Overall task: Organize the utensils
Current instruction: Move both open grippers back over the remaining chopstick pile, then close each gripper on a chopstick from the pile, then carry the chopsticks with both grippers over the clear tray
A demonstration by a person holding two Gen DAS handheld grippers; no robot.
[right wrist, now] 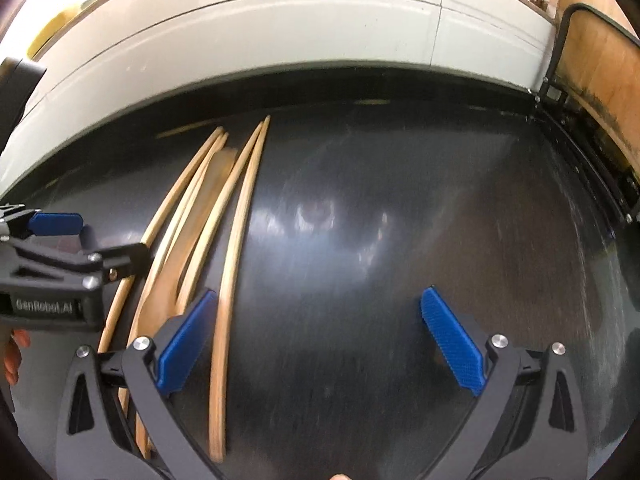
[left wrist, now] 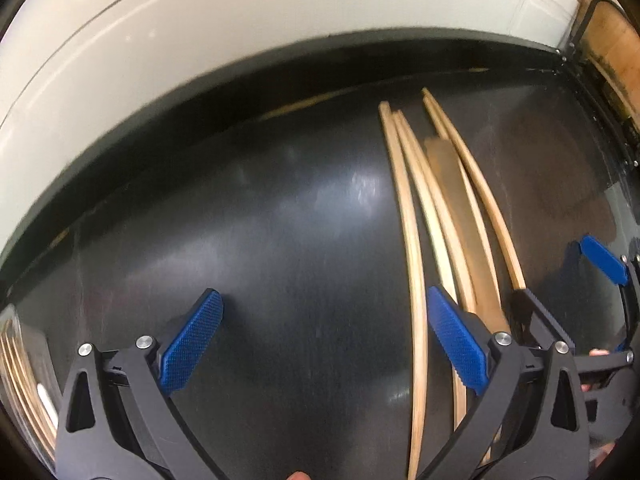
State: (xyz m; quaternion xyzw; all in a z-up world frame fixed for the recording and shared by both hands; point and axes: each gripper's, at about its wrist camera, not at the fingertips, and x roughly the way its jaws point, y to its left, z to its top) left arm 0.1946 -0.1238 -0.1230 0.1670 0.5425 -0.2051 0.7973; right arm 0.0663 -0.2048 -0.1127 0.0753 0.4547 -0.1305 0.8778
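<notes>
While both our grippers hover low over the dark glossy surface [left wrist: 280, 240], we see the wooden chopsticks [left wrist: 412, 240] lying loose on it in a rough bundle, running away from us toward the pale wall [left wrist: 200, 40]. From the left wrist view our left gripper [left wrist: 324, 344] has its blue-padded fingers [left wrist: 192, 344] spread wide with nothing between them; the chopsticks lie to its right, passing under and just beside the right-hand finger. Our right gripper [left wrist: 576, 280] shows at the right edge of that view, on the far side of the bundle.

From the right wrist view our right gripper [right wrist: 320, 344] is likewise released, its fingers [right wrist: 452, 344] wide apart over bare surface, and the chopsticks [right wrist: 232, 240] lie to its left, one stick just beside the left-hand finger. Our left gripper [right wrist: 92, 240] reaches in from the left edge, its tip over the outer sticks. A flatter, blurred wooden piece [right wrist: 192, 240] lies among the sticks; we cannot tell what it is.
</notes>
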